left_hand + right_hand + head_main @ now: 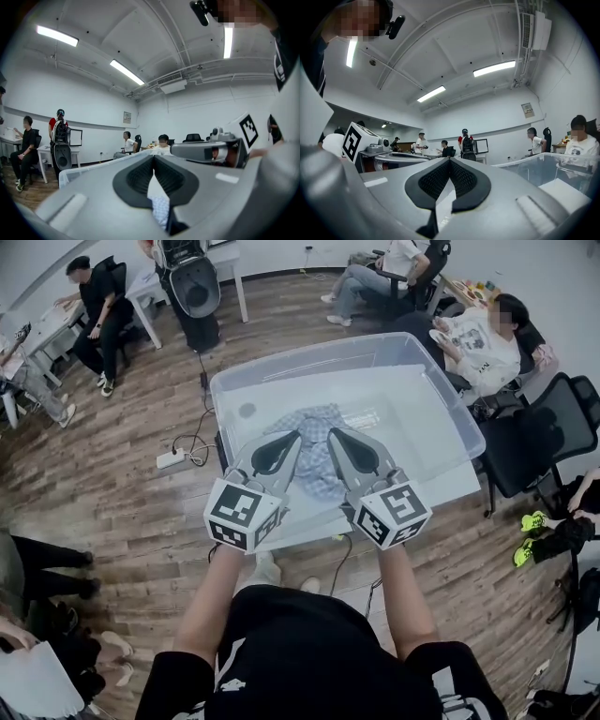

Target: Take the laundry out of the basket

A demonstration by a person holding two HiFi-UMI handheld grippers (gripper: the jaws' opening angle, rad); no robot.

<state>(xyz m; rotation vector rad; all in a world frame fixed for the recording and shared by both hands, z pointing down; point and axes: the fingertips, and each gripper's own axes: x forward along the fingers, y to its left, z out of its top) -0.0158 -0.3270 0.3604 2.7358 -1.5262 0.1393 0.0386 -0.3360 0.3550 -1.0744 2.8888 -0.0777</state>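
Head view: the task looks barely started. The blue checked cloth (pixel 317 416) lies inside the clear bin (pixel 309 354), and no laundry shows outside it. The left gripper (pixel 292 435) and right gripper (pixel 334 433) hover side by side over the bin's near edge, just above the cloth. A power strip (pixel 171 458) with cords lies on the floor beside the bin. Seated people and an office chair (pixel 548 427) stand around, none in the way.

Left gripper view: the jaw tips meet and pinch nothing. The cloth shows only through the gap behind them.

Right gripper view: the jaws are closed and empty, and the bin's wall stands to the right. Both must open before grasping.
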